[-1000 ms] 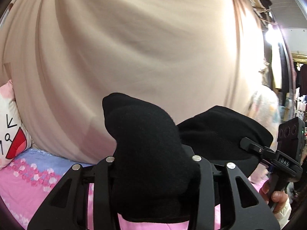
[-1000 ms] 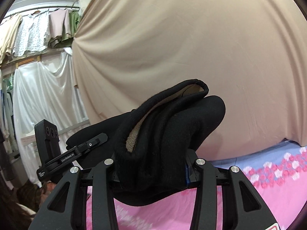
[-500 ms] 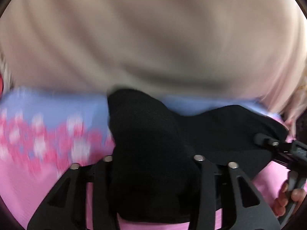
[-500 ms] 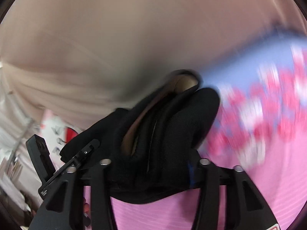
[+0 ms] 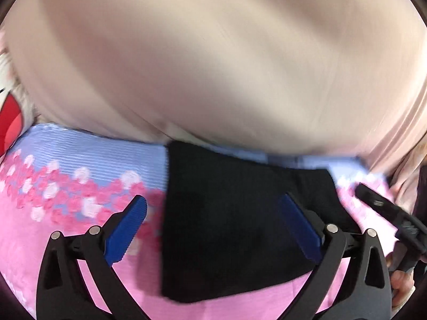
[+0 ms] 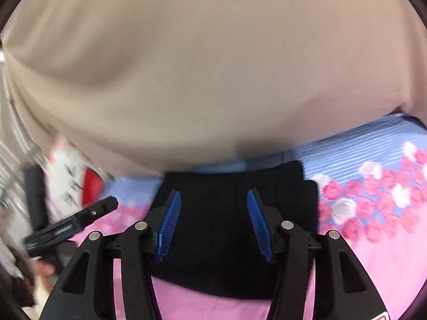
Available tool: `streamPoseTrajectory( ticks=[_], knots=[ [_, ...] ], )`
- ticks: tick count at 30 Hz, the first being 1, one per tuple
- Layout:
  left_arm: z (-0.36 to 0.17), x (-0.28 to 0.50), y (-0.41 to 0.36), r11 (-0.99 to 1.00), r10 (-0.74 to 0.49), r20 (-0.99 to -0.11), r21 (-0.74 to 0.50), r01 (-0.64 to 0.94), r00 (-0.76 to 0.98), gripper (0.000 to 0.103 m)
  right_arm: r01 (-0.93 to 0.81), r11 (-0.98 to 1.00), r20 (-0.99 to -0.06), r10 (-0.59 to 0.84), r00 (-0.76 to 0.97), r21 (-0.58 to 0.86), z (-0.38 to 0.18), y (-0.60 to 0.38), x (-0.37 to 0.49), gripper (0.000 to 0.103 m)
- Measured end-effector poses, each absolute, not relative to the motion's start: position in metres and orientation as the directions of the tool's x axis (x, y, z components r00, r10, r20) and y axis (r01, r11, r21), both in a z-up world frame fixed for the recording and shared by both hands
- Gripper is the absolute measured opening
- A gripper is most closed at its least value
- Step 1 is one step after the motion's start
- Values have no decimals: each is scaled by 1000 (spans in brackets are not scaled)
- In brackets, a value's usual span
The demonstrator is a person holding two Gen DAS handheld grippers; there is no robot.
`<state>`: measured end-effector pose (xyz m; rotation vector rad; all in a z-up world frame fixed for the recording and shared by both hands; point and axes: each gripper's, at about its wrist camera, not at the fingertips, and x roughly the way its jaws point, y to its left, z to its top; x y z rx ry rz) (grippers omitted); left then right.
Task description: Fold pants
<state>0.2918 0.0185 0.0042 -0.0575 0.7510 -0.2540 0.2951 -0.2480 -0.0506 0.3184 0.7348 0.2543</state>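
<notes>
— Left to right, then. At the far left edge of the bed?
— A white cushion with a red printed patch [image 5: 10,122], partly cut off by the frame. Behind everything, a wide beige fabric curtain [image 5: 213,61], blurred.

— And underneath?
— A pink and lilac bedsheet with a rose print [image 5: 66,186], lilac and ribbed along the far edge, pink toward the near edge.

— The left gripper [image 5: 216,226]?
— Jaws spread wide, blue ribbed pads [image 5: 125,229] holding nothing. Left pad over the rose print, right pad over black cloth.

— The task's thing?
— Folded black knit pants [image 5: 229,229], lying flat on the bedsheet in a rough rectangle, far end close to the curtain's lower hem, near end on plain pink. Between the two left pads, though touching them or not: cannot tell.

— Further right?
— The right gripper [image 6: 213,224], likewise parted, both blue pads apart over the black pants [image 6: 213,253], nothing pinched. Contact with the cloth: cannot tell. From the left wrist view, only a blurred black finger of it near the pants' right edge, with a bit of hand below.

— Right of that?
— More rose print, running to the bed's far right corner.
</notes>
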Motion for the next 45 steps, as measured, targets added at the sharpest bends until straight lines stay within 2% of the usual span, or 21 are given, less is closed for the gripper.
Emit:
streamPoseTrajectory(
  ticks=[1, 2, 3, 4, 5, 6, 8, 10, 11, 12, 17, 20, 23, 31, 45],
  knots=[
    [-12, 300, 6, 975, -210, -706, -98, 201, 677, 98, -69, 936, -664, 296, 687, 346, -69, -250, 306, 46],
    [-32, 308, -6, 979, -169, -745, -52, 197, 645, 98, -46, 928, -664, 299, 686, 370, -92, -261, 311, 35],
    [-58, 316, -17, 979, -119, -779, 12, 204, 616, 98, -52, 910, -614, 318, 722, 411, -95, -272, 303, 22],
    [-69, 314, -22, 977, -72, -752, 79, 197, 656, 98, -32, 895, -624, 335, 706, 444, -94, -280, 299, 19],
    [-70, 303, -23, 976, -66, -690, 107, 191, 721, 98, 3, 870, -624, 351, 698, 493, -87, -289, 291, 23],
    [-68, 292, -28, 968, -38, -666, 161, 193, 745, 98, 16, 854, -613, 361, 703, 521, -76, -294, 280, 32],
    [-58, 279, -32, 958, -10, -662, 208, 196, 750, 98, -21, 857, -580, 366, 728, 515, -51, -293, 253, 39],
    [-42, 258, -30, 960, -46, -651, 180, 213, 757, 98, -25, 887, -558, 312, 769, 461, -29, -288, 217, 57],
    [-32, 244, -27, 964, -75, -643, 149, 221, 762, 98, -26, 897, -551, 294, 781, 441, -24, -286, 205, 71],
    [-26, 235, -25, 966, -91, -641, 130, 224, 762, 98, -26, 908, -545, 274, 792, 419, -19, -281, 192, 73],
    [-5, 185, -16, 975, -136, -642, 51, 219, 755, 98, 0, 937, -530, 198, 825, 349, -20, -267, 141, 73],
    [3, 170, -9, 981, -124, -638, 38, 192, 760, 98, 24, 947, -543, 163, 824, 321, -19, -253, 130, 81],
    [7, 153, -1, 984, -119, -642, 25, 176, 757, 98, 34, 954, -546, 141, 826, 298, -24, -241, 114, 82],
    [-14, 130, 22, 990, -121, -677, -35, 133, 726, 98, 35, 954, -564, 146, 813, 298, -37, -234, 80, 83],
    [-35, 84, 31, 993, -59, -702, 29, 112, 710, 98, 24, 968, -594, 132, 793, 248, -51, -210, 39, 86]
  ],
)
